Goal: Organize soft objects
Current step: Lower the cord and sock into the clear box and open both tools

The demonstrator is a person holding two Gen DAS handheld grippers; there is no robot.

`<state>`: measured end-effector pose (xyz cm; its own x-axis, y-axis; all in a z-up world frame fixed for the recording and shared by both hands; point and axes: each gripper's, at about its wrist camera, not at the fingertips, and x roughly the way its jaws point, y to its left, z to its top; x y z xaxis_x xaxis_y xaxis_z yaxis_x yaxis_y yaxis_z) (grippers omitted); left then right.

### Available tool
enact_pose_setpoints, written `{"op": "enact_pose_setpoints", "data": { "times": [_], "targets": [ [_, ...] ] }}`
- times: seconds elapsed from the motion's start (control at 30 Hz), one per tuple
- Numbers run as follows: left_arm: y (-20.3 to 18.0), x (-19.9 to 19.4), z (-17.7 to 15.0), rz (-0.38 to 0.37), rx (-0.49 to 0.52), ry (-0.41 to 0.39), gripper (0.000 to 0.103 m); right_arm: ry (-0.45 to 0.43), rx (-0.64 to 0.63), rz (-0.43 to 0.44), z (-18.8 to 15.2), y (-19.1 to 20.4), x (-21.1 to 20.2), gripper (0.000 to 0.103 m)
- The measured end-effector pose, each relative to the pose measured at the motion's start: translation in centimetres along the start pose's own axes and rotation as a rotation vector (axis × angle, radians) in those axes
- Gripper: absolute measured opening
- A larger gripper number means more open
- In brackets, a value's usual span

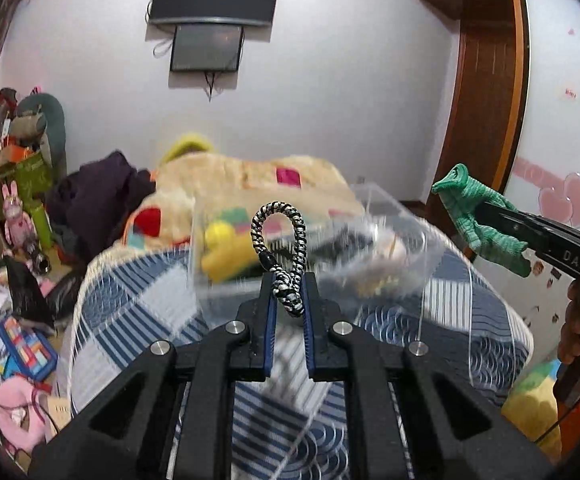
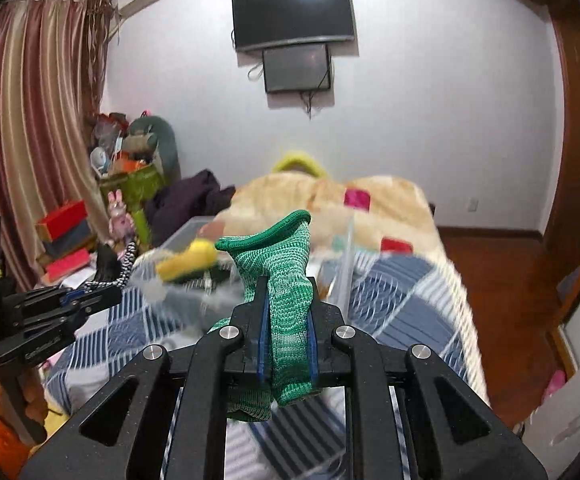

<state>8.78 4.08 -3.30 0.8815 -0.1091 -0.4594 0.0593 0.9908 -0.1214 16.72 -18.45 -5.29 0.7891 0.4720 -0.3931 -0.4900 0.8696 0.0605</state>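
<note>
My left gripper [image 1: 289,285] is shut on a black-and-white braided hair tie [image 1: 280,236], whose loop stands up above the fingers. My right gripper [image 2: 288,294] is shut on a green knitted sock [image 2: 286,280], its cuff sticking up and its toe hanging below. In the left wrist view the sock [image 1: 476,216] and right gripper show at the right edge. In the right wrist view the left gripper [image 2: 102,294] and hair tie [image 2: 124,264] show at the left. Both are held above the bed, short of a clear plastic box [image 1: 386,220] with a yellow sponge [image 1: 222,248] inside.
The box also shows in the right wrist view [image 2: 348,256]. The bed [image 1: 150,300] has a blue-and-white patterned cover and a beige plush blanket [image 1: 230,176] behind the box. Clutter of books, bags and toys [image 1: 14,320] lies on the floor at left. A wooden wardrobe [image 1: 490,100] stands at right.
</note>
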Motion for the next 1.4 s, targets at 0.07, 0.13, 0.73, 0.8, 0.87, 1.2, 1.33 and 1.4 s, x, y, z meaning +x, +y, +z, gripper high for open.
{"op": "enact_pose_setpoints", "data": {
  "times": [0.07, 0.13, 0.73, 0.8, 0.87, 1.2, 1.33, 1.4],
  "targets": [
    [0.1, 0.4, 1.1, -0.007, 0.002, -0.014, 0.011, -0.013, -0.001, -0.003, 0.8, 0.1, 0.6, 0.013],
    [0.1, 0.9, 1.8, -0.016, 0.001, -0.022, 0.011, -0.021, 0.003, -0.005, 1.4, 0.2, 1.2, 0.013],
    [-0.9, 11.2, 2.6, -0.038, 0.024, 0.141, 0.011, 0.166, -0.03, -0.045, -0.6, 1.0, 9.2, 0.013],
    [-1.1, 11.8, 2.4, -0.035, 0.025, 0.161, 0.012, 0.166, -0.037, -0.044, -0.4, 0.8, 9.2, 0.016],
    [-1.1, 12.1, 2.1, -0.027, 0.025, 0.171, 0.012, 0.167, -0.048, -0.052, -0.3, 0.7, 9.1, 0.016],
    [-1.5, 9.1, 2.0, -0.037, 0.029, 0.123, 0.037, 0.138, -0.067, -0.064, 0.6, 0.7, 7.6, 0.048],
    [-1.3, 6.7, 2.8, -0.05, 0.011, 0.074, 0.038, 0.087, -0.07, -0.052, 1.5, 0.8, 5.6, 0.048],
    [-1.6, 4.9, 3.2, -0.05, 0.017, 0.036, 0.038, 0.059, -0.07, -0.043, 1.9, 1.0, 4.6, 0.048]
  ]
}}
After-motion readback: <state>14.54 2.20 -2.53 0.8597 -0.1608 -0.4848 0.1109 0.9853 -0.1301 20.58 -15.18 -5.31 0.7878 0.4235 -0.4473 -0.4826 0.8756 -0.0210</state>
